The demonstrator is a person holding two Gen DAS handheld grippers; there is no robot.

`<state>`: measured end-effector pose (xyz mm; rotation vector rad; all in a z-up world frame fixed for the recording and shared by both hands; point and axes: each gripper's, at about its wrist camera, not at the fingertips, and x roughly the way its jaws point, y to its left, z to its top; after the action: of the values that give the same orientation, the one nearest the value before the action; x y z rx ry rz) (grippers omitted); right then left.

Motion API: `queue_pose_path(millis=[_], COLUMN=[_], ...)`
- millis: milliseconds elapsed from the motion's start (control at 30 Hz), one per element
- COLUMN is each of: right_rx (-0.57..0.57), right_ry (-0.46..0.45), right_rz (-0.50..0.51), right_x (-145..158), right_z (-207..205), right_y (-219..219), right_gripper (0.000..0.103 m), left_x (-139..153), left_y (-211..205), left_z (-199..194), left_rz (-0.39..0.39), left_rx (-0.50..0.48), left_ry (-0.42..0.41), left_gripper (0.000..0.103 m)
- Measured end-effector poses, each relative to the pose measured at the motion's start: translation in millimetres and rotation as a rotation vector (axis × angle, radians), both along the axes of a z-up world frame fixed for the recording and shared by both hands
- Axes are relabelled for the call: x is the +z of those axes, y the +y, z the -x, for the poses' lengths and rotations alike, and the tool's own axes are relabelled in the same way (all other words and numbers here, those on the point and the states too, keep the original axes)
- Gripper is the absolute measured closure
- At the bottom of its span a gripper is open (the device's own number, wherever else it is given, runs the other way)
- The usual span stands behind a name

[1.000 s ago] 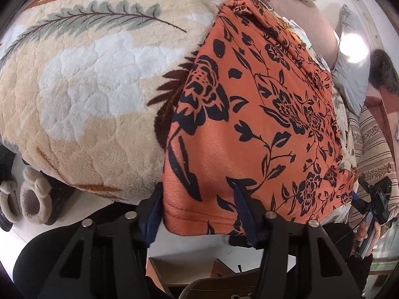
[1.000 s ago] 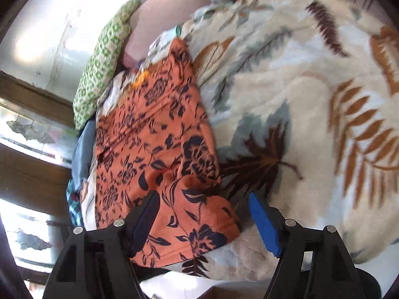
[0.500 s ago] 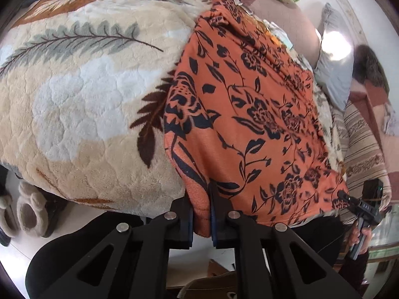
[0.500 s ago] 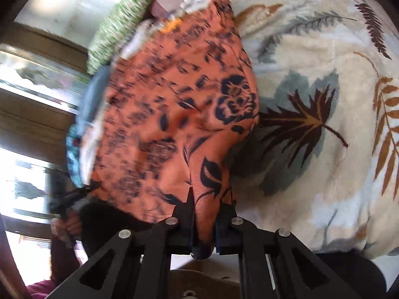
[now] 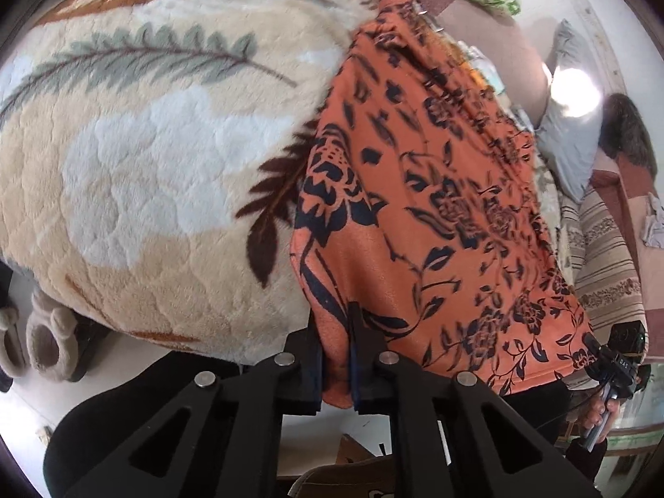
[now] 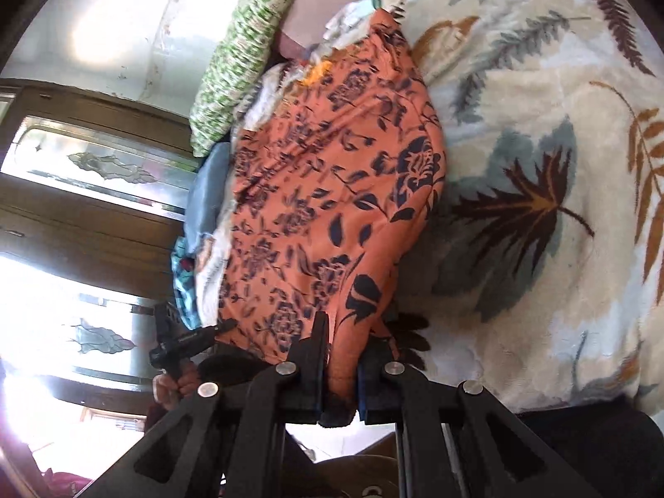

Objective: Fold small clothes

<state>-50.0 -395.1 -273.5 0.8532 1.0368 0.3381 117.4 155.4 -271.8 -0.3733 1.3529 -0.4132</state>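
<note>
Left wrist view: our left gripper [image 5: 336,357] has its fingers clamped on the near hem of an orange floral garment [image 5: 435,216], which stretches away ahead of the fingers over a plush leaf-patterned blanket [image 5: 145,157].

Right wrist view: our right gripper [image 6: 341,373] fingers are pinched together on the garment's other near corner, with cloth ahead and blanket to their right.

Right gripper [image 6: 340,369] at 6 o'clock, jaws clamped on the near corner of the orange floral garment [image 6: 328,207]. Garment runs up toward 12 over the leaf-print blanket [image 6: 539,166], which fills 1 to 5 o'clock. Left gripper [image 6: 226,325] at 8 o'clock pinches the opposite near corner, hand [image 6: 174,386] below it; green patterned pillow [image 6: 236,62] at 11.
</note>
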Motion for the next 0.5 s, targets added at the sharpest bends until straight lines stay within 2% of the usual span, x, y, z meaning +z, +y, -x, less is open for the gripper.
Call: queue_pose_path(millis=[100, 267, 500], right_rx=[-0.005, -0.021, -0.072], right_ry=[-0.043, -0.125, -0.223], right_rz=[-0.020, -0.057, -0.109], right_x=[14.2, 41.5, 72.1], right_z=[-1.4, -9.3, -47.5], right_y=[-0.8, -6.1, -21.3], right_gripper=[0.092, 0.092, 0.092], left_x=[19.7, 52.1, 94.1], left_y=[1.5, 4.1, 0.2], left_z=[-3.1, -21.9, -80.3], left_rz=[0.040, 0.174, 0.266], left_rx=[-0.019, -0.005, 0.040], left_ry=[-0.048, -0.086, -0.142], left_gripper=[0.094, 0.094, 0.094])
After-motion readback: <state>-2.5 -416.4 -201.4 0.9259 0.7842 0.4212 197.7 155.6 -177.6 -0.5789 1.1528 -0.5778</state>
